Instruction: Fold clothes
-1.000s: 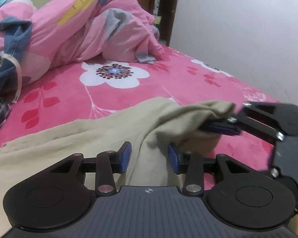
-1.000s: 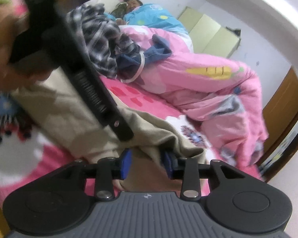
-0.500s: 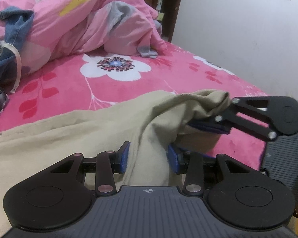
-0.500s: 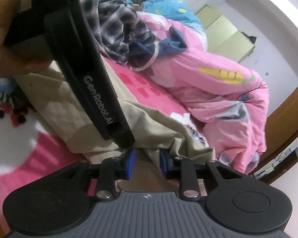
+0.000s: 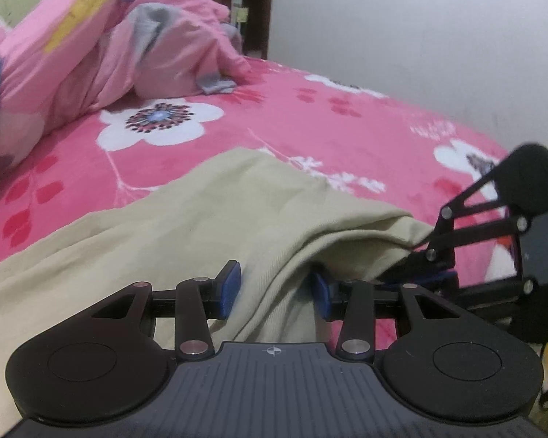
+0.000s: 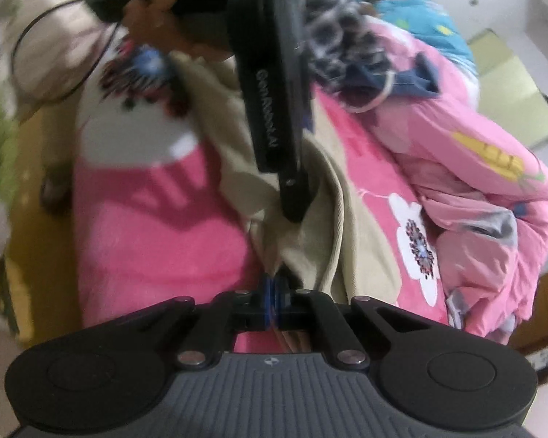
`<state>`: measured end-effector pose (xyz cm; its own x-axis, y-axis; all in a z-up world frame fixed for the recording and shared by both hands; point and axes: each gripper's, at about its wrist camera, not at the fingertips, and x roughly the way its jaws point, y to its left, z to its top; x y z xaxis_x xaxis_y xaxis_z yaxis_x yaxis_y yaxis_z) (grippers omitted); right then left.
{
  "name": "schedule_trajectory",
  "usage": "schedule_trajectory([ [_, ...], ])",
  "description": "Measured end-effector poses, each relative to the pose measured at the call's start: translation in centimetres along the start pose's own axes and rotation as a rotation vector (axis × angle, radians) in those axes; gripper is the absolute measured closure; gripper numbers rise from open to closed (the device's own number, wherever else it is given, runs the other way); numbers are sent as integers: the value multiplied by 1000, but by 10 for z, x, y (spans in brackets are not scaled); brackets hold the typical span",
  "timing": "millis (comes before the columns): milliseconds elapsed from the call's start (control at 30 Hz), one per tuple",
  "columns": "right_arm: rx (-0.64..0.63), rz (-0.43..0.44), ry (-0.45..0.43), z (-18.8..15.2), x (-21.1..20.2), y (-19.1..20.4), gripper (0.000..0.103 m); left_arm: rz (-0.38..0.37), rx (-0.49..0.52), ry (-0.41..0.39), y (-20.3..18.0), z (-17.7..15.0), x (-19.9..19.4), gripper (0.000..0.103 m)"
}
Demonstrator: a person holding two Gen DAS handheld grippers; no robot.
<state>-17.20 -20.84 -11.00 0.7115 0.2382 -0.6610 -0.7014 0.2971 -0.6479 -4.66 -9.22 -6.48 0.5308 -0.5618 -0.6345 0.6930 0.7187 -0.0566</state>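
The left gripper's (image 5: 277,290) two blue fingers (image 5: 229,289) stand apart around a fold of one beige garment (image 5: 186,226) lying on the pink floral bed (image 5: 310,116); the right gripper's (image 6: 273,297) two fingers are pinched tight on its edge.

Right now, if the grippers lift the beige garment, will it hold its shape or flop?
Likely flop: the beige garment already drapes in soft folds over the bed. Probably light, since it bunches where the right gripper pinches it. It may sag between the grippers.
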Motion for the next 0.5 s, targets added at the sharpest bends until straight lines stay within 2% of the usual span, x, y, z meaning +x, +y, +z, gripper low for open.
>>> schedule_trajectory([
  [133,-16,7,40,-14,3,2,102,-10,4,26,-4,2,2,56],
  [300,89,-59,-19,-14,0,1,99,-7,6,36,-7,5,5,54],
  [333,123,-68,-36,-13,0,-1,92,-8,8,38,-8,6,5,54],
  [367,159,-76,-55,-13,0,-2,76,-8,11,41,-8,7,5,53],
  [433,236,-45,-98,-14,0,-5,60,-12,25,48,-9,7,5,53],
  [500,297,-22,-129,-15,2,-8,58,-20,41,55,-9,7,4,53],
])
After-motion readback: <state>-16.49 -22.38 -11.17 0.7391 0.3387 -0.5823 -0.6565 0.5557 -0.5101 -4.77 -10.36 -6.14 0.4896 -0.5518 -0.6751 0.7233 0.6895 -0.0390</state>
